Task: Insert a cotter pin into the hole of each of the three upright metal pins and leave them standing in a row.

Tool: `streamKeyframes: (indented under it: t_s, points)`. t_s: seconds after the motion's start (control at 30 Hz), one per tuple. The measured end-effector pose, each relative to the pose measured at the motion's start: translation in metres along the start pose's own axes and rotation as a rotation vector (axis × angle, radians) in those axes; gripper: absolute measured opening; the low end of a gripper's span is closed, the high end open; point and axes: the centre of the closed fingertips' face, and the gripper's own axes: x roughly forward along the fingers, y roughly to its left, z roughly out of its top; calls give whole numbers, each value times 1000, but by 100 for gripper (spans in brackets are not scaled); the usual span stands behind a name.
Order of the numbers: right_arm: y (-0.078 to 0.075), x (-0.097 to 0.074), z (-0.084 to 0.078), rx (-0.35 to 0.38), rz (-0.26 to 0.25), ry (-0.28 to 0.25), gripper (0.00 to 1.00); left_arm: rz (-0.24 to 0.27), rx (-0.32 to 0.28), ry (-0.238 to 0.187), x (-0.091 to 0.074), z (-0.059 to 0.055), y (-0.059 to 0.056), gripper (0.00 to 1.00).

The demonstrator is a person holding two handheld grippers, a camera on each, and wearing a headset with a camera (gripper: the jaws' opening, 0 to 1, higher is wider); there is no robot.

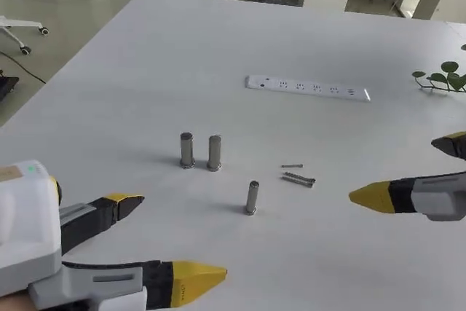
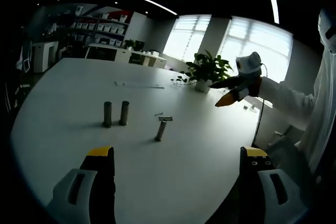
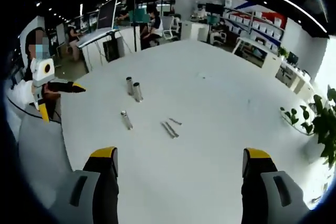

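Two wide-open, empty grippers hover over the desk (image 1: 145,56), tips angled inward: left gripper (image 1: 178,237) below-left of the lone metal pin (image 1: 252,198), right gripper (image 1: 393,170) right of it, past the cotter pins (image 1: 298,178).

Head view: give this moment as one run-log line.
left tool open, empty | right tool open, empty | metal pins three upright, two together, one apart | cotter pins loose on table
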Motion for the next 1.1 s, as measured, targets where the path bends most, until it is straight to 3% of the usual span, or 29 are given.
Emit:
streamKeyframes:
  t_s: [0.03,0.13,0.27,0.3,0.43,0.6,0.67,0.77,1.1]
  points:
    - [-4,5,-1,-54,1,38,97,8,-3,-5,-1,0,1,99]
    - [-12,17,5,-168,11,77,97,19,-5,-6,-3,-2,1,99]
    - [-20,32,18,-270,54,92,95,29,-11,-6,-6,-5,1,99]
    - [-30,41,23,-310,77,96,94,34,-12,-9,-8,-5,1,99]
    - [-36,62,30,-447,130,131,88,38,-30,-23,-10,-4,0,99]
    - [-34,84,36,-513,187,167,80,37,-47,-40,-12,-1,-1,99]
    - [-39,99,38,-574,223,185,74,42,-45,-44,-14,0,-1,99]
    - [-31,110,41,-613,262,215,63,48,-50,-53,-16,2,1,99]
    - [-16,139,34,-764,345,303,43,64,-53,-47,-19,2,3,99]
